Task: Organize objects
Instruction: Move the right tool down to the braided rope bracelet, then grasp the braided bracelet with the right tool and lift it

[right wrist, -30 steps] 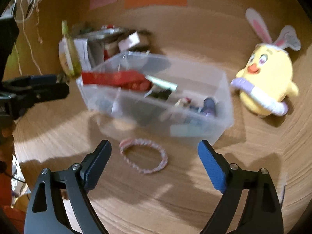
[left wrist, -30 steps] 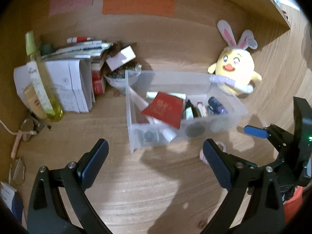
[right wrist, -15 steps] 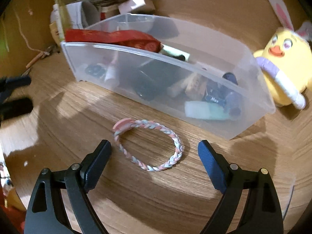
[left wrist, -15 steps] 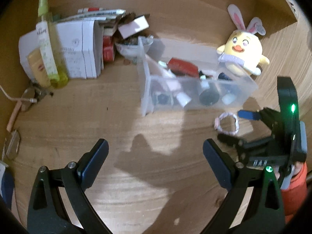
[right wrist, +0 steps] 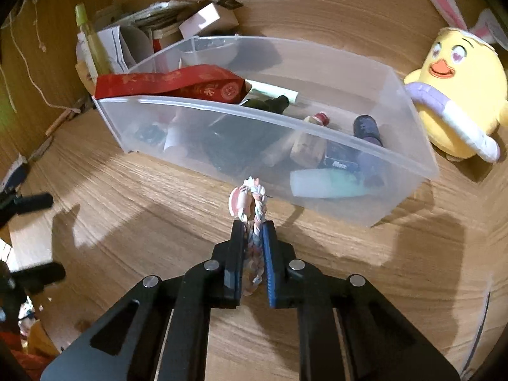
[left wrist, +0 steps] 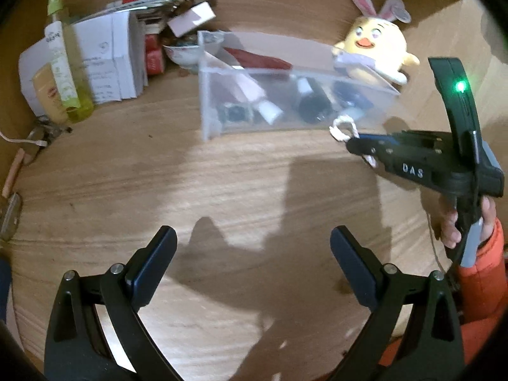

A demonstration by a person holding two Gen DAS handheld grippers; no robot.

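Observation:
My right gripper is shut on a braided pink, white and blue bracelet, squeezed flat between the pads and lifted off the wooden desk, just in front of a clear plastic bin. The bin holds a red packet, bottles and tubes. In the left wrist view the right gripper holds the bracelet by the bin's right front corner. My left gripper is open and empty, well in front of the bin.
A yellow bunny-eared plush sits right of the bin. A pile of papers, boxes and a bowl with a yellow-green bottle stands at the back left. A cable and small items lie at the left edge.
My right gripper closed on the bracelet, which lay flat on the desk, and lifted it. My left gripper drew back from the bin.

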